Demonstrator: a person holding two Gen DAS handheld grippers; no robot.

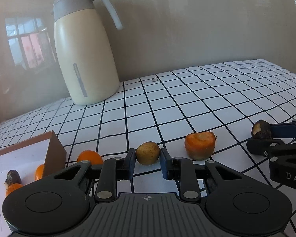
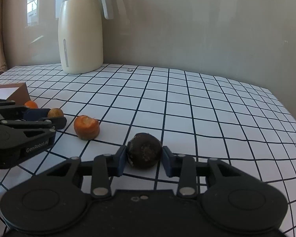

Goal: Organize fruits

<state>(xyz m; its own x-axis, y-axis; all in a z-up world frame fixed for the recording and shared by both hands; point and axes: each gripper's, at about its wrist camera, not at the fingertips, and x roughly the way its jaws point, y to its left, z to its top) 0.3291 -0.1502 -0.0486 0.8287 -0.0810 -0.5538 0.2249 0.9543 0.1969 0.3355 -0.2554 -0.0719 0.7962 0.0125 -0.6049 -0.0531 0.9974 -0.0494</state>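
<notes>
At the far left a brown box (image 1: pixel 55 152) with a white inside holds a dark fruit (image 1: pixel 12 176) and an orange piece (image 1: pixel 12 187) — both low in the left wrist view. Just outside its right wall lie two oranges (image 1: pixel 89 157), one partly hidden behind the box corner. Next comes the left gripper (image 1: pixel 147 163), its blue pads pressed against both sides of a small yellow-brown fruit (image 1: pixel 148 153) that sits on the checked cloth (image 1: pixel 207 90). To the right of it, apart from both grippers, stands a bitten orange fruit (image 2: pixel 86 127), cut face up. Further right the right gripper (image 2: pixel 144 162) pinches a dark round fruit (image 2: pixel 144 150) between its pads; the fruit rests on the cloth — whether it is lifted at all I cannot tell. At the back left a cream jug (image 2: pixel 81 29) with a grey lid stands by the wall, and a small grey object (image 2: pixel 129 69) lies on the cloth to its right.
</notes>
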